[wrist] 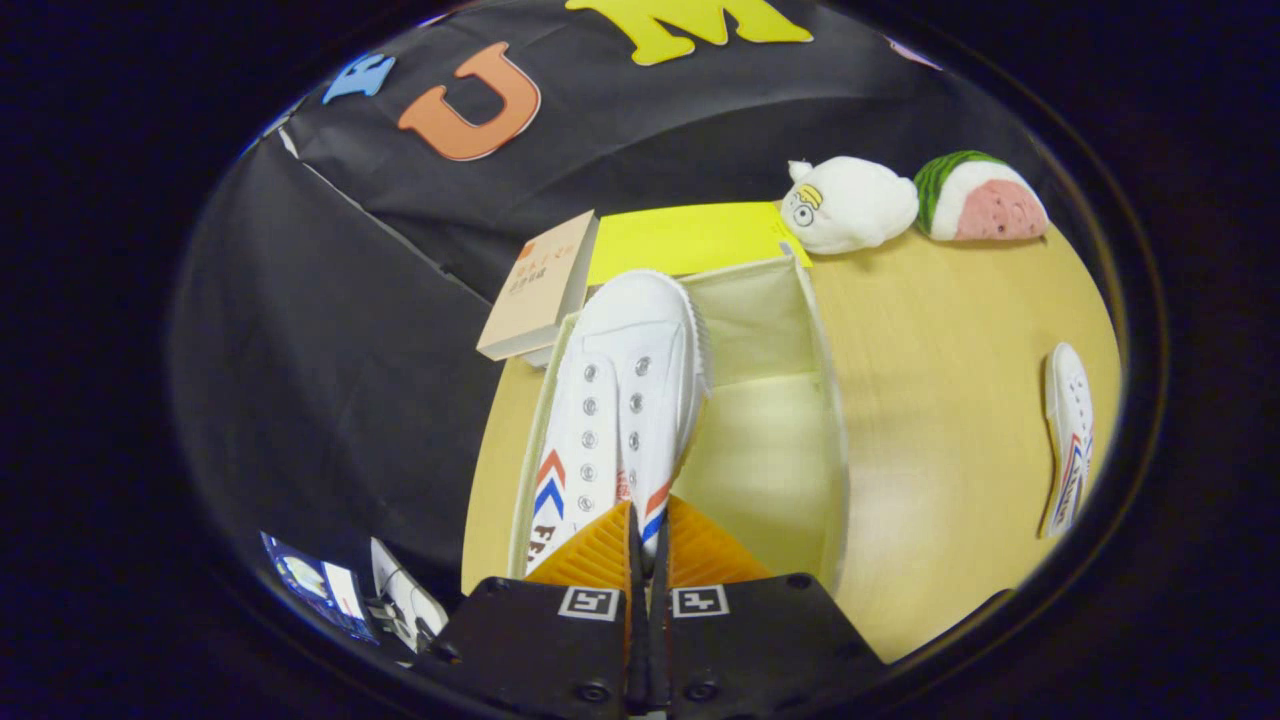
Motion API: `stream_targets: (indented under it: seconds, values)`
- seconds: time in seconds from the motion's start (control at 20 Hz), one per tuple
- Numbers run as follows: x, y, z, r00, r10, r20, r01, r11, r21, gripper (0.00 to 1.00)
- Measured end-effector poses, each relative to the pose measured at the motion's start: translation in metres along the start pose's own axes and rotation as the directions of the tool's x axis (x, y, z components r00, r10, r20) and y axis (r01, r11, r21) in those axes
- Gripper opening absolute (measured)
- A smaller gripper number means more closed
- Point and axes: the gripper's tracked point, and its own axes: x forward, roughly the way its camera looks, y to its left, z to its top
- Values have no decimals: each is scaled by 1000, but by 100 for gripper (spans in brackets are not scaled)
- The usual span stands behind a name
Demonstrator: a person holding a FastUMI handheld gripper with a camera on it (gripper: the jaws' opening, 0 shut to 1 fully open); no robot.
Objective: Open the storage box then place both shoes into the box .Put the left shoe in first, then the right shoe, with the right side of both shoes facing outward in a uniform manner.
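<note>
Gripper view, looking down along the fingers: the hand-held gripper (648, 545) is closed on the heel end of one white shoe (620, 400), both fingers pressing its rear edge with almost no gap between them. This shoe's long axis runs straight ahead from the fingers, toe pointing away, and it hangs over the left side of the open storage box (800, 420), whose lid (690, 240) is folded back beyond it. Judged from this, the coming move is a lowering into the box along that left wall. A second shoe (1068, 440) lies on the worktop (950, 400), well apart to the right of the box. Counted: two shoes, one box, one book (538, 285) left of the box, two plush toys (850, 205) beyond it.
</note>
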Motion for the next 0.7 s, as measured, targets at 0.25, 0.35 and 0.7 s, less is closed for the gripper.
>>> stream_targets:
  seconds: [0.25, 0.35, 0.7]
  values:
    - [36, -1, -16, 998, -35, -58, 35, 999, 2, 6]
    - [45, -1, -20, 995, -58, -76, 57, 998, -9, 6]
    - [56, 5, -20, 997, -35, -64, 32, 998, -50, 16]
